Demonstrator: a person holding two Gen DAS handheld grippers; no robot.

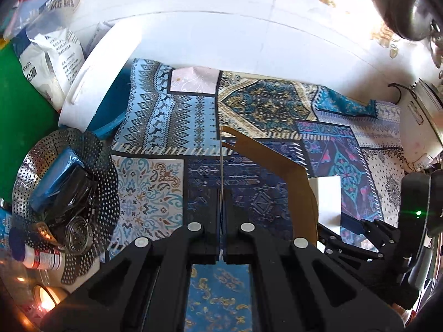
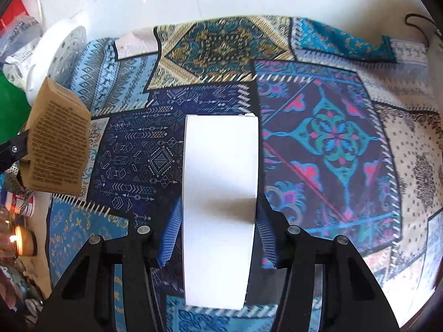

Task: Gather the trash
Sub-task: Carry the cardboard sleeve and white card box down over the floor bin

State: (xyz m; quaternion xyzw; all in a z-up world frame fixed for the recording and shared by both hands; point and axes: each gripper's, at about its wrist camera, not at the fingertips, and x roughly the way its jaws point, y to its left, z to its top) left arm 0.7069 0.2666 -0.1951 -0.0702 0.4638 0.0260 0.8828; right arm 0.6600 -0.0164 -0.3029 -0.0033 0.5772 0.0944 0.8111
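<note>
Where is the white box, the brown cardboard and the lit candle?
white box (image 2: 220, 193), right wrist view, middle of its top face
brown cardboard (image 2: 58, 146), right wrist view, its printed side
lit candle (image 2: 23, 240), right wrist view, the glowing glass

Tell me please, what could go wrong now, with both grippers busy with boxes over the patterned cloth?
1. The left gripper pinches only a thin flap of the brown cardboard box, so the box may swing or tear free.
2. The white box sits between the right gripper pads with little visible overlap; it could slip.
3. A lit candle burns nearby; dropped cardboard could land there.
</note>
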